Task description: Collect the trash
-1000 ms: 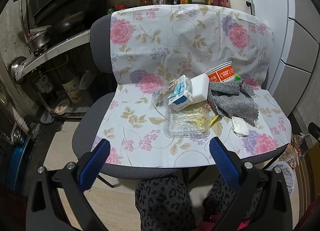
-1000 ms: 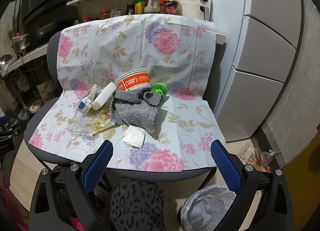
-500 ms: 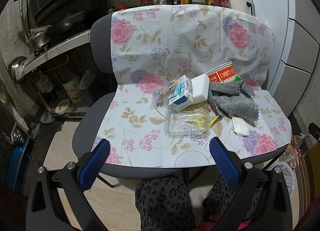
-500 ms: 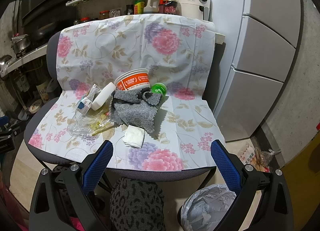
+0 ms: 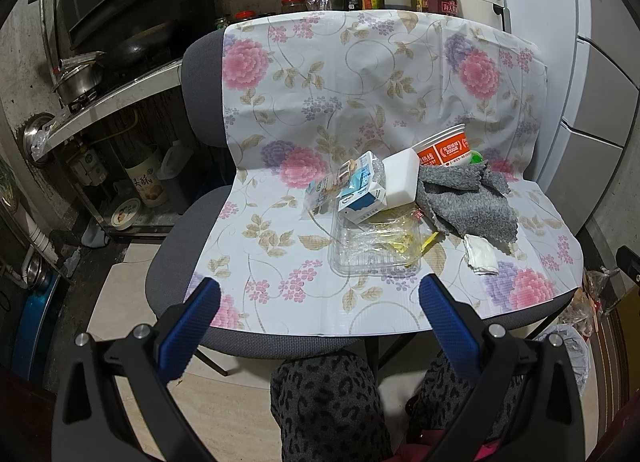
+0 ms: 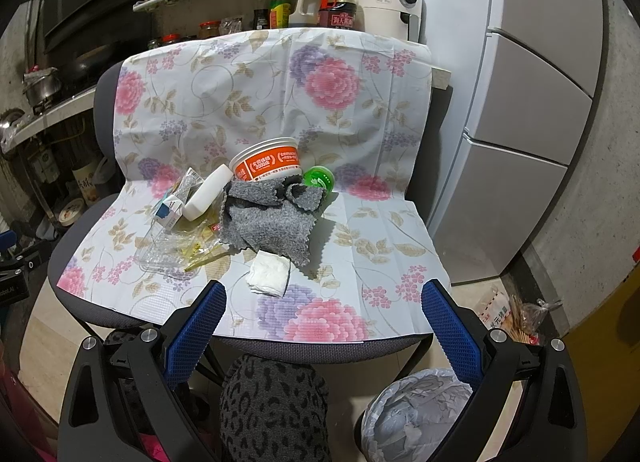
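Note:
Trash lies on a chair seat under a floral cloth (image 5: 280,262): a clear plastic tray (image 5: 374,248) (image 6: 168,248), a blue-white carton (image 5: 360,192) (image 6: 170,212), a white bottle (image 6: 208,192), an orange noodle cup (image 6: 266,164) (image 5: 444,148), a green lid (image 6: 318,178), a grey rag (image 6: 268,222) (image 5: 468,200) and a crumpled tissue (image 6: 269,274) (image 5: 482,254). My left gripper (image 5: 320,294) and right gripper (image 6: 324,294) hang open before the seat's front edge, holding nothing. A bin with a grey liner (image 6: 412,410) stands on the floor at lower right.
A person's patterned knees (image 6: 272,410) sit just under the chair's front edge. A grey fridge (image 6: 532,122) stands to the right, and a counter with bottles and an appliance (image 6: 386,2) behind. Pots and a stove shelf (image 5: 100,98) are at left.

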